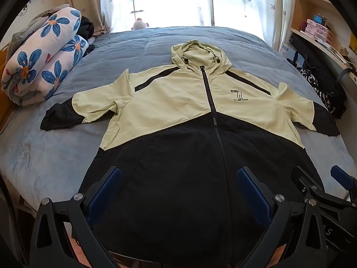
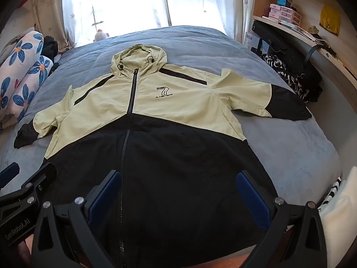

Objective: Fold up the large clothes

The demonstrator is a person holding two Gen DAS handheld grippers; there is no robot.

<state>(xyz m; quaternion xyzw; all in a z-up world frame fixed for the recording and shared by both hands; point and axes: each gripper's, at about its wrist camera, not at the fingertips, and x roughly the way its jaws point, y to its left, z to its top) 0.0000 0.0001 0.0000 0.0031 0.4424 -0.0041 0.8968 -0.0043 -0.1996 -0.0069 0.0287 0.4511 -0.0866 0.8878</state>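
A hooded zip jacket (image 1: pixel 178 102), pale green on top and black below, lies flat and face up on the blue bed (image 1: pixel 55 156), hood towards the window, both short sleeves spread out. It also shows in the right wrist view (image 2: pixel 156 111). My left gripper (image 1: pixel 178 192) is open above the jacket's black hem, left of the zip line, holding nothing. My right gripper (image 2: pixel 178 192) is open above the hem's right part, holding nothing. The right gripper also shows at the lower right of the left wrist view (image 1: pixel 321 185). The left gripper shows at the lower left of the right wrist view (image 2: pixel 20 183).
A rolled floral quilt (image 1: pixel 44 60) and dark clothes lie at the bed's left. A plush toy (image 1: pixel 140 24) sits by the curtained window. A desk with shelves and boxes (image 2: pixel 290 17) stands on the right, with dark patterned clothing (image 2: pixel 287 78) at the bed's right edge.
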